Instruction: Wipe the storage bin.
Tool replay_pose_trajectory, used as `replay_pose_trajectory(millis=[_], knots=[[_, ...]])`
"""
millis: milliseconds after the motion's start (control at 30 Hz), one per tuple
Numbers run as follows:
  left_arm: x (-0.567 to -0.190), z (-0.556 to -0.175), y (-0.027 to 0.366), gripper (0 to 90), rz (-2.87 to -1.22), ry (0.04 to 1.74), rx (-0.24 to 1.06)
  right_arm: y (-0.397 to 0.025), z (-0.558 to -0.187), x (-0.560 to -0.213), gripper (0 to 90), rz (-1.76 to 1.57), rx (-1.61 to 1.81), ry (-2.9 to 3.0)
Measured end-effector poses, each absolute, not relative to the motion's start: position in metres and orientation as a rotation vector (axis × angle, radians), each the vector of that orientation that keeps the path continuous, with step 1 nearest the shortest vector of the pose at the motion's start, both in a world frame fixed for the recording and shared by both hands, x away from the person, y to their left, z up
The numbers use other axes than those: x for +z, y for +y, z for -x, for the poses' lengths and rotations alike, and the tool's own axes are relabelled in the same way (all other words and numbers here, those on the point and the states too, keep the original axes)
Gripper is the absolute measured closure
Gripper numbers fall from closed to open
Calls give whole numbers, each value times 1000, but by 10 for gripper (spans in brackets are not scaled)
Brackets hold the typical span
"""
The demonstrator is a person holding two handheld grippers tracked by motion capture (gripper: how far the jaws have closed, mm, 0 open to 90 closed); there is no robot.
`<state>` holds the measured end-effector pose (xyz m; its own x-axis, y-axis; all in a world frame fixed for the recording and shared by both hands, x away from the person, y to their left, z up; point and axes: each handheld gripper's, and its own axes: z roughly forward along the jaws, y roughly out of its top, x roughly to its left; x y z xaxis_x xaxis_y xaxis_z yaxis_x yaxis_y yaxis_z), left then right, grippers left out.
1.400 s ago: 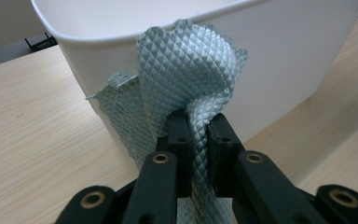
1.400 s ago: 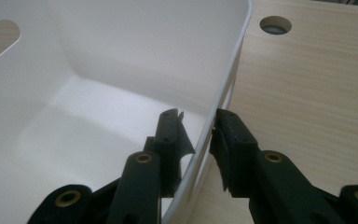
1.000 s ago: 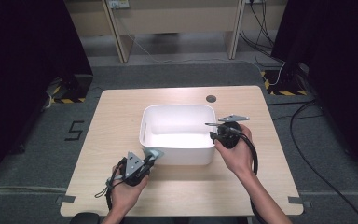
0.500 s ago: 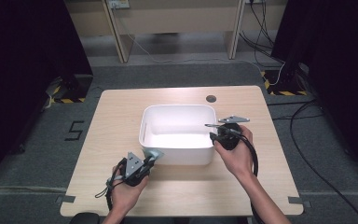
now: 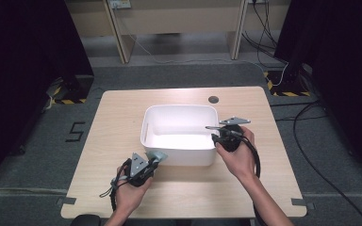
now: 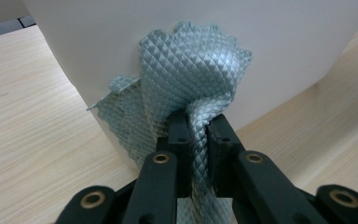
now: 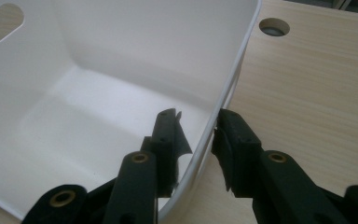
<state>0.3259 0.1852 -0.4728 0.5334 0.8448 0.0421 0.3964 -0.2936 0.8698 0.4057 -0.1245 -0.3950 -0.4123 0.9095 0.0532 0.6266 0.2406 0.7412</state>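
Observation:
A white plastic bin [image 5: 179, 108] stands in the middle of the wooden table [image 5: 118, 122]. My left gripper [image 5: 152, 158] is at the bin's near left corner, shut on a grey-green quilted cloth [image 5: 157, 154]. In the left gripper view the cloth [image 6: 191, 60] bunches up from the left gripper [image 6: 196, 123] and presses against the bin's outer wall [image 6: 284, 46]. My right gripper [image 5: 215, 135] sits on the bin's right rim. In the right gripper view the right gripper [image 7: 196, 114] has one jaw inside the bin [image 7: 144, 42] and one outside, closed on the wall.
A round cable hole [image 5: 213, 100] lies in the table behind the bin, and the hole [image 7: 274, 26] is beyond the rim in the right gripper view. Bare wood surrounds the bin. Cables trail over the grey floor at the right [image 5: 311, 141].

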Motion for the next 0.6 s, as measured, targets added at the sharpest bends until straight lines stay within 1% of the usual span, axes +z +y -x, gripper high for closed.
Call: replay_pose_trajectory(millis=[600], knots=[[-490, -333, 187, 820, -1939, 1053, 606, -126, -409, -395, 688, -1432, 1025, 2141]])
